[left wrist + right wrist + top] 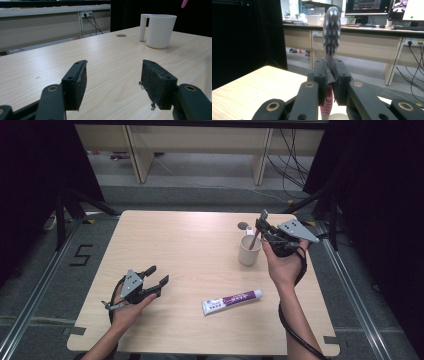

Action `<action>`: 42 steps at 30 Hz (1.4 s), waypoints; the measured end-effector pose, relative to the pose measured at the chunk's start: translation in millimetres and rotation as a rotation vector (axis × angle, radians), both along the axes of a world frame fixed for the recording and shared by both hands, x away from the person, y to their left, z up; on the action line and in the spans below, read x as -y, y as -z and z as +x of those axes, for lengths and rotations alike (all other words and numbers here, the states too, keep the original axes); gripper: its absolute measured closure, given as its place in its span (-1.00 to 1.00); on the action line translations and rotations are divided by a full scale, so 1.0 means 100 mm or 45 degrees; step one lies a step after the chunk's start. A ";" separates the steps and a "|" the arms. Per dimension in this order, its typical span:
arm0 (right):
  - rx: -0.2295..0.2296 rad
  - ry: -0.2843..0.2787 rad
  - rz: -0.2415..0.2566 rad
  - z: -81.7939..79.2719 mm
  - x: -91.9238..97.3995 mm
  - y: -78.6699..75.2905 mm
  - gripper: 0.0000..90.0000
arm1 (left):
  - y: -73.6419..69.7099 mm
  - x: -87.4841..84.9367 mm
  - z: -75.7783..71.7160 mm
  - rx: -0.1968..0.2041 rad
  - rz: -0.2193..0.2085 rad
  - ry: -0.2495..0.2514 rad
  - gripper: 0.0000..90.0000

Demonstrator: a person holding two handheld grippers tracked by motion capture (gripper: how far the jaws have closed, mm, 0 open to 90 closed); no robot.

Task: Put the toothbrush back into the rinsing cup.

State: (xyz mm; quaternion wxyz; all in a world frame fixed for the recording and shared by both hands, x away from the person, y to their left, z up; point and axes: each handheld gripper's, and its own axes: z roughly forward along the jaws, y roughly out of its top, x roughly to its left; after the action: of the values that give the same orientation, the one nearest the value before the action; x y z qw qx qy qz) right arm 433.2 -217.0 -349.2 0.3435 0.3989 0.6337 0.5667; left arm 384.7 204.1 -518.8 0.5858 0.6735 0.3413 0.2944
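The right tool [262, 228] clenches a pink-handled toothbrush with grey bristles [257, 236] upright over the white plastic cup [249, 250] at the far right of the tabletop [190, 250], apparently to seat it, while the left tool [156, 276] rests released near left.

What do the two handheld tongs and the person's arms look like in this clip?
Both tongs, left and right, are black, each topped by a grey three-cornered plate with small holes. The linkages have brass-coloured pivot rings, and the flat black pads look worn and frayed. A thick black cable trails from the right one. The forearms are bare; no sleeves are in view.
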 end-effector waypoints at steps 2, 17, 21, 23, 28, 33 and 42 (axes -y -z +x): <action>-0.003 0.003 0.005 0.01 0.01 -0.02 0.85 | 0.00 0.00 -0.01 -0.005 0.017 -0.010 -0.17; 0.012 0.036 -0.003 0.12 0.07 -0.08 0.85 | 0.05 0.00 -0.01 -0.020 0.013 -0.013 -0.17; 0.014 0.045 -0.012 0.15 0.07 -0.09 0.85 | 0.05 -0.01 -0.01 -0.018 0.013 -0.015 -0.17; 0.024 0.043 -0.028 0.17 0.08 -0.09 0.85 | 0.05 0.00 -0.01 -0.016 0.013 -0.016 -0.17; 0.015 0.062 -0.042 0.21 0.07 -0.10 0.85 | 0.05 0.00 -0.01 -0.017 0.016 -0.015 -0.17; 0.022 0.070 -0.058 0.27 0.06 -0.10 0.85 | 0.05 -0.01 -0.01 -0.016 0.011 -0.018 -0.17; 0.026 0.088 -0.053 0.37 0.04 -0.12 0.85 | 0.05 0.00 -0.01 -0.015 0.014 -0.017 -0.17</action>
State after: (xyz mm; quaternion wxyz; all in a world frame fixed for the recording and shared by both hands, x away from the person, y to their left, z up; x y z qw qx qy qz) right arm 470.1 -220.5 -337.4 0.3776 0.4075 0.6278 0.5453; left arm 383.2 204.6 -523.7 0.5782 0.6761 0.3477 0.2960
